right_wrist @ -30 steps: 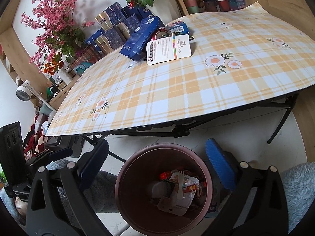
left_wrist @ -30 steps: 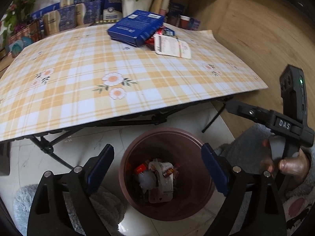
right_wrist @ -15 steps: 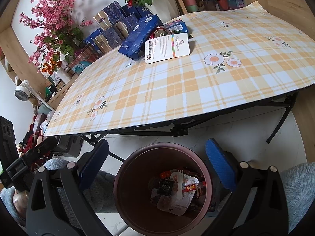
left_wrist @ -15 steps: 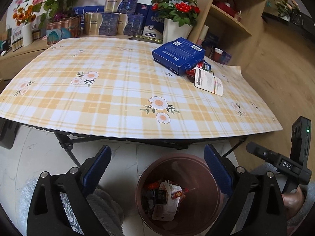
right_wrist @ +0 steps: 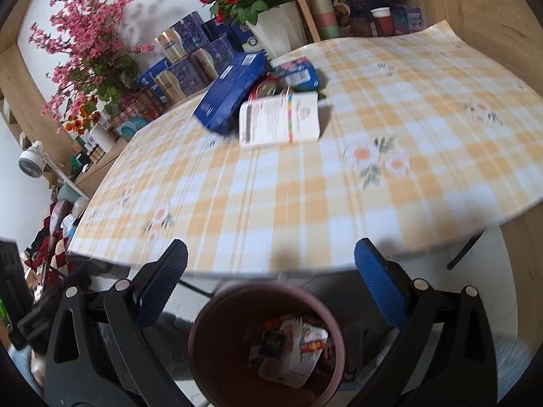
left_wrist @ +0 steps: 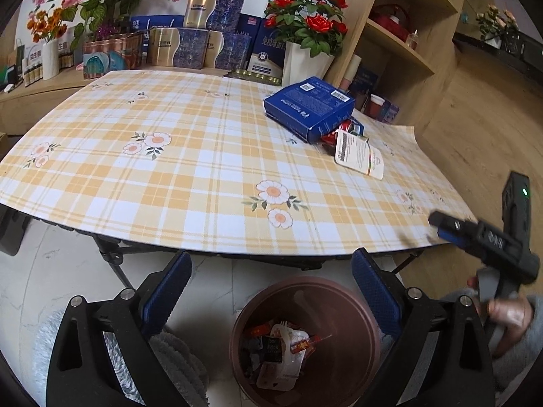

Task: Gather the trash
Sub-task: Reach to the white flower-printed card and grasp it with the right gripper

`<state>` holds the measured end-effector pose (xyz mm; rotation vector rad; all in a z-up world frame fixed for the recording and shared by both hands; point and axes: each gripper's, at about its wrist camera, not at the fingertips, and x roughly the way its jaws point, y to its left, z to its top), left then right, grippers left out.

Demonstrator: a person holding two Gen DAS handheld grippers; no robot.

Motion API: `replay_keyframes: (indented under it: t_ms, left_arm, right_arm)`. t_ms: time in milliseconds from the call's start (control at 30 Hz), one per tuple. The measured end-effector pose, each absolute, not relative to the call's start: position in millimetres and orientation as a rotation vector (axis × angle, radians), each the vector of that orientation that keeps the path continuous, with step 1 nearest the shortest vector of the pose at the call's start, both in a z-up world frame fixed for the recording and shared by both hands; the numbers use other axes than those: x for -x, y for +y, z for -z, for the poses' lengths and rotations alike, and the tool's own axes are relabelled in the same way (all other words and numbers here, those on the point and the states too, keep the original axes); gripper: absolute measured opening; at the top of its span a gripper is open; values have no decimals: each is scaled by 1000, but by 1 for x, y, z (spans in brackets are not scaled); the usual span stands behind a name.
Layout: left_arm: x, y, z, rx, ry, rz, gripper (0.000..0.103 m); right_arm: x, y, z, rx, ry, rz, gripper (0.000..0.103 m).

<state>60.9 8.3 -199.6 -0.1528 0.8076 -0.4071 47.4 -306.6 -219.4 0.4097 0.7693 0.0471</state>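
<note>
A brown round bin (left_wrist: 359,308) stands on the floor below the table edge, with wrappers and a white plastic fork inside; it also shows in the right wrist view (right_wrist: 210,325). My left gripper (left_wrist: 271,285) is open and empty above the bin. My right gripper (right_wrist: 271,271) is open and empty, also above the bin, and appears from the side in the left wrist view (left_wrist: 482,234). On the table lie a blue box (left_wrist: 309,107), a white printed packet (left_wrist: 359,154) and a red can (left_wrist: 342,127) partly hidden under them.
The table has a yellow plaid flowered cloth (left_wrist: 190,169) and folding black legs. Boxes, a red rose vase (left_wrist: 305,57) and pink flowers (right_wrist: 88,51) line the far side. Wooden shelves (left_wrist: 400,40) stand at the right. A grey fluffy rug (left_wrist: 176,366) lies by the bin.
Both grippers have risen and tilted up from over the bin toward the table top. The right view is blurred with motion. Both stay open and empty.
</note>
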Motion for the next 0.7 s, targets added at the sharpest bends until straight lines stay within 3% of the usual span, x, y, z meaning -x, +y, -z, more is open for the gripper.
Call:
replay_keyframes:
  t_ms: [333, 700]
  left_arm:
    - [-106, 12, 178, 246, 746, 483, 93]
    - [-126, 15, 206, 236, 786, 455, 93]
  right_arm:
    - [-165, -315, 207, -331, 829, -40, 97]
    - [-241, -336, 244, -286, 965, -67, 97]
